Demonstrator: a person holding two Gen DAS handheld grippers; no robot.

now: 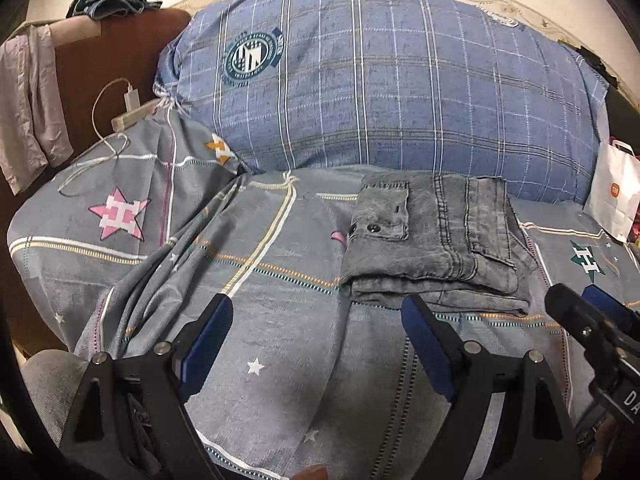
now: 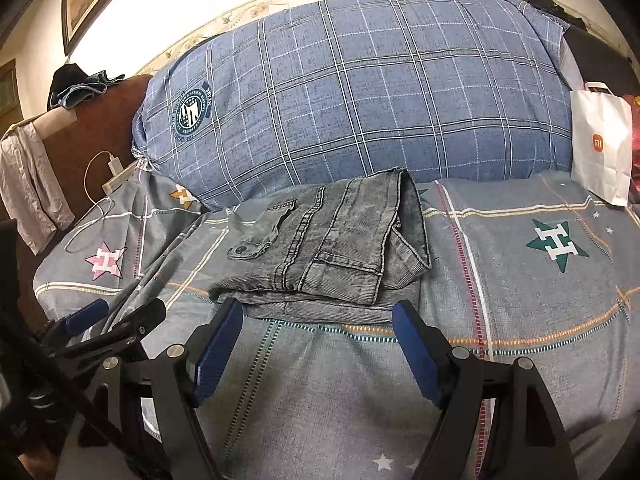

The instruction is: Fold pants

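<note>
Where pants [image 2: 320, 244] lie folded, patterned bedspread [image 2: 520, 280], perhaps pillow [image 2: 360, 100]

Left gripper [image 1: 318, 312]: jaws wide apart, nothing between them, angled downward. Right gripper [image 2: 318, 316]: likewise wide apart, empty, angled downward, beside the left.

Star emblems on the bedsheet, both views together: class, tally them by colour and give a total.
Pink star: 1
Orange star: 1
Green star: 1
Total: 3
</note>
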